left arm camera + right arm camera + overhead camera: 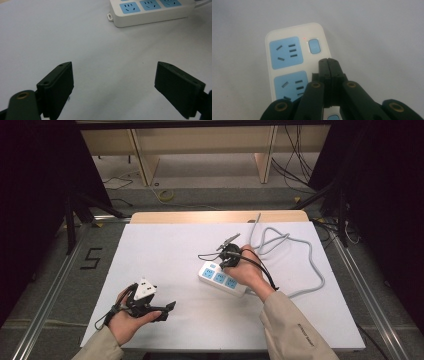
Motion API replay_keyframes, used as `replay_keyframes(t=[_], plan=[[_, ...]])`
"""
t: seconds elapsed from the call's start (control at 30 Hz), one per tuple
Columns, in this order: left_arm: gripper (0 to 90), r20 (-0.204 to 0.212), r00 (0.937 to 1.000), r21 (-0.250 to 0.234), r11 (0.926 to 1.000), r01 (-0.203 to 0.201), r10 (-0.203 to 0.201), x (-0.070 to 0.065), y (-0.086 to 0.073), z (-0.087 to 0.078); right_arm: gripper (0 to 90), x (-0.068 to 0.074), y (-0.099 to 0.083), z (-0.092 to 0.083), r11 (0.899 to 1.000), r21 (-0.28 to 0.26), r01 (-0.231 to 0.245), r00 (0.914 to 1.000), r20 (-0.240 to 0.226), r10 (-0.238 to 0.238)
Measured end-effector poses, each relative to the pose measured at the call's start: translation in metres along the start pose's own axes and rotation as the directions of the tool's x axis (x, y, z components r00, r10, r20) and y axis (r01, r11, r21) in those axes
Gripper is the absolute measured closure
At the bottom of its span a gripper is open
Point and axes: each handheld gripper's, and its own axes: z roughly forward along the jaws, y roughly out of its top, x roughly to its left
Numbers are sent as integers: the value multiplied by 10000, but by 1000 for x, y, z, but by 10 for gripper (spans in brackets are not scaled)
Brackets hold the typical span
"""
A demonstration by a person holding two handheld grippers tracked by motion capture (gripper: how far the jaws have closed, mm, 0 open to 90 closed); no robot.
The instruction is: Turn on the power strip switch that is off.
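High view. My table (165, 250) has a white top with a strip of bare wood along its far edge. A white power strip (222, 279) with blue sockets lies a little right of the middle, set at a slant. Its grey cord (309, 251) runs from the end under my right wrist, sweeps out to the right and loops back toward the far edge. My right hand (248, 270) is over the strip and holds the right gripper (230, 254) with its jaws pointing down at the strip's far-left end. My left hand (131, 316) rests near the front left of the table and holds the left gripper (167, 309), its jaws pointing right, well apart from the strip. A grey three-cornered plate (145, 290) sits on top of it.

Left gripper view. My left gripper (113, 83) is released: its two black jaws stand wide apart with bare table between them and nothing held. The strip (150, 12) lies farther off at the top, with three blue sockets along it and a small tab at its near end.

Right gripper view. My right gripper (328, 62) is clenched: the jaws are pressed together, nothing between them. The tips sit over the strip (294, 57), just below a small blue switch (314, 46) at its end; I cannot tell whether they touch the casing. A tiny red light (304, 38) shows beside the switch. Two blue sockets lie left of the jaws.
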Motion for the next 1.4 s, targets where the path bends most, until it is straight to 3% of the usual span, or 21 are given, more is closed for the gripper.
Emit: replay_keyframes(t=[0.53,1.4], plan=[[153,-21,10000,-10,10000,-8,7,0,0,0,900,4,4,1,9993,313,190,9998,9,-190],[153,7,10000,-20,10000,-34,34,-1,0,0,900,4,7,3,9976,665,-189,9998,75,184]])
